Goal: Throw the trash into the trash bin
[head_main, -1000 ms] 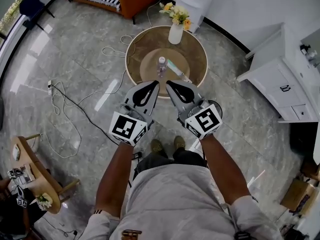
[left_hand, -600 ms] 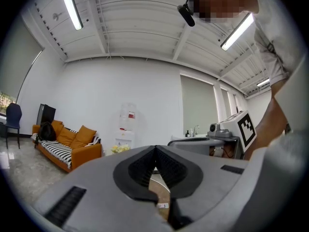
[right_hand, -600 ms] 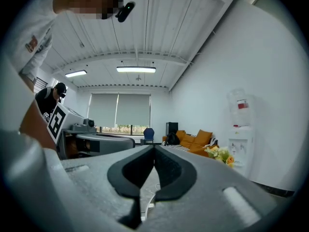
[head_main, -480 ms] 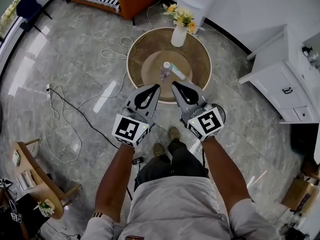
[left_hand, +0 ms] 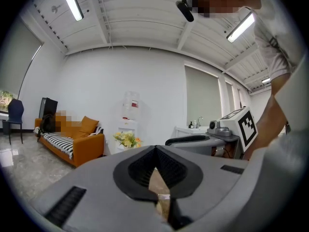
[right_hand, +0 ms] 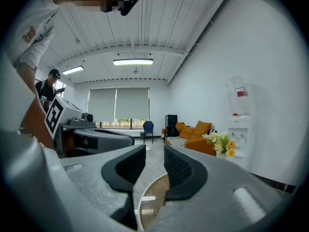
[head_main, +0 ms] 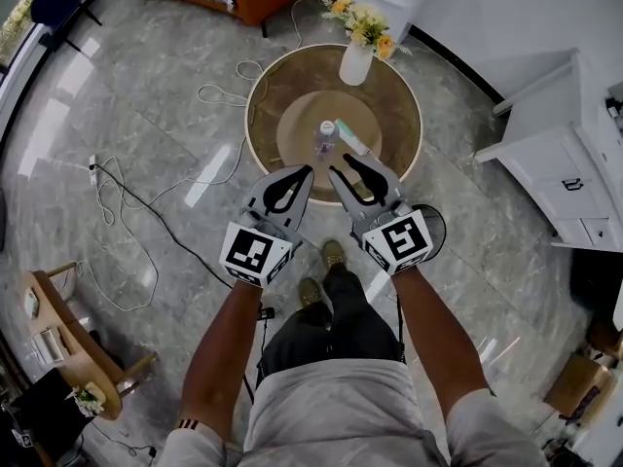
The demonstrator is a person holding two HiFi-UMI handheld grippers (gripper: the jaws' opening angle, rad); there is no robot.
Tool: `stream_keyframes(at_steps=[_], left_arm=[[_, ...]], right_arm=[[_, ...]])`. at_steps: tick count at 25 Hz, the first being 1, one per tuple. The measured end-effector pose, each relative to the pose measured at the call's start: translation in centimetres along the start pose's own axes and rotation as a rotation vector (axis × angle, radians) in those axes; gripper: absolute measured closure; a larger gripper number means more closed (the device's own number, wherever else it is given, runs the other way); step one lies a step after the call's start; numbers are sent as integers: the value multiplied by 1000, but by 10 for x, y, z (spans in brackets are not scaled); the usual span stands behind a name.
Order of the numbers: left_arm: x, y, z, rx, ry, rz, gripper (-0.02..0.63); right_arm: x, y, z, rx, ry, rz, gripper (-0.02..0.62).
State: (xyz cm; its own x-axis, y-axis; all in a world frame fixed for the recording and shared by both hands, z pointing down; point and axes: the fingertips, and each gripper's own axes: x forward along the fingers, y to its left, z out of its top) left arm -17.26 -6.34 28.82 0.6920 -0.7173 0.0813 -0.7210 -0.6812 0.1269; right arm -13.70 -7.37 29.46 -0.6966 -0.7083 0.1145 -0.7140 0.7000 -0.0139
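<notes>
Approach to trash on the round surface (head_main: 277,90)
Your left gripper (head_main: 305,171) had its fingers shut together, empty; your right gripper (head_main: 347,168) had just been parting its fingers to a narrow gap, nothing between. The bottle (head_main: 324,136) and a pale tube (head_main: 352,137) sat on it just ahead, untouched. Next, I judge, you needed a wider gap and a reach onto one piece.
</notes>
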Motion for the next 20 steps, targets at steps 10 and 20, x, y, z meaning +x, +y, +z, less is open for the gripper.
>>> stream_keyframes(at_steps=[10, 20], left_arm=[[36, 32, -57, -40, 68, 43, 607], [59, 69, -102, -59, 140, 88, 607]], right_arm=[[34, -37, -67, 37, 85, 0, 350], [78, -75, -147, 29, 205, -32, 258]])
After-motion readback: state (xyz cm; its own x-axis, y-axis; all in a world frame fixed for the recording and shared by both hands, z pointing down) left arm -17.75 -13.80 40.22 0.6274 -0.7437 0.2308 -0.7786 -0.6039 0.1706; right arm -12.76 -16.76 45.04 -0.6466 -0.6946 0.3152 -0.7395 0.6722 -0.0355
